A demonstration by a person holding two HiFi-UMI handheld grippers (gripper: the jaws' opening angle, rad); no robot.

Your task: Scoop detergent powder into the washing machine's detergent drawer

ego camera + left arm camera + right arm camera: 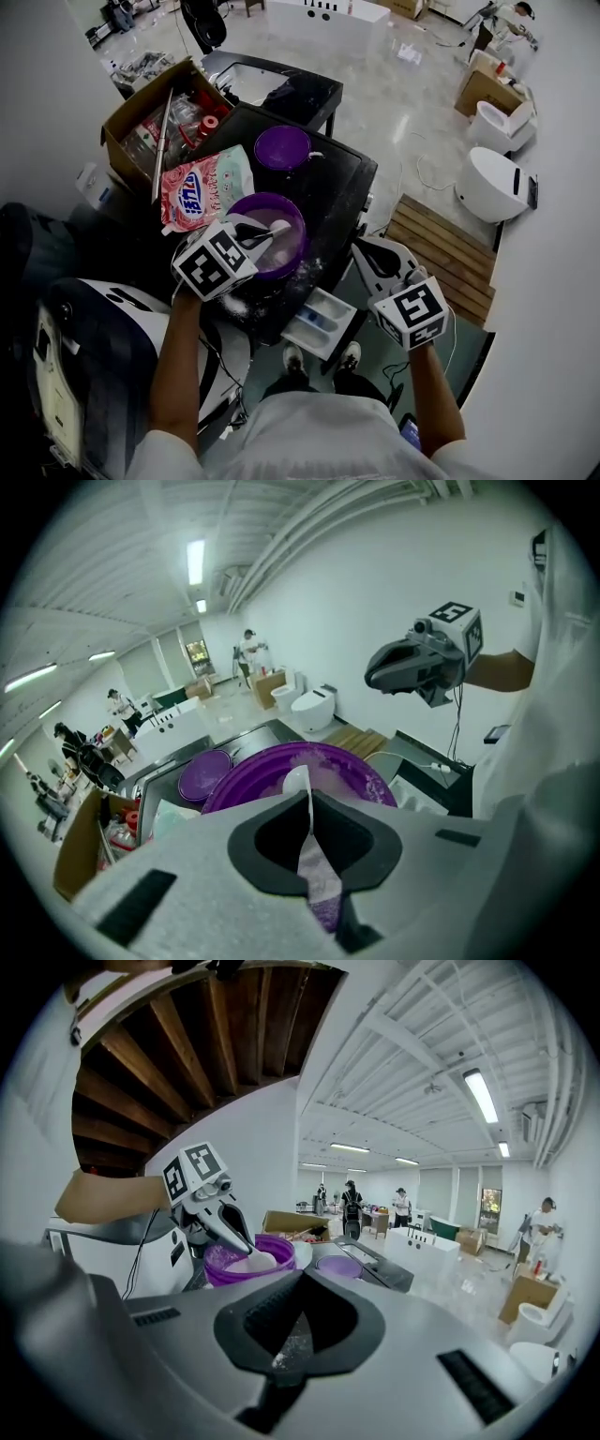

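Note:
My left gripper [255, 236] is shut on the thin handle of a white spoon [298, 782], whose scoop end lies in the white powder inside the purple bowl [292, 246]. The bowl stands on the black washer top [330, 192]. The open white detergent drawer [321, 323] juts out below the bowl, toward me. My right gripper [371, 255] hovers to the right of the bowl, above the drawer's right side, shut with nothing between its jaws. From the right gripper view the left gripper [217, 1211] dips the spoon [251, 1262] into the bowl [281, 1249].
A pink detergent bag [201, 189] lies left of the bowl, and a purple lid [282, 147] sits behind it. A cardboard box [155, 117] of supplies stands at the back left. Wooden slats [441, 248] and white toilets [492, 183] are on the floor to the right.

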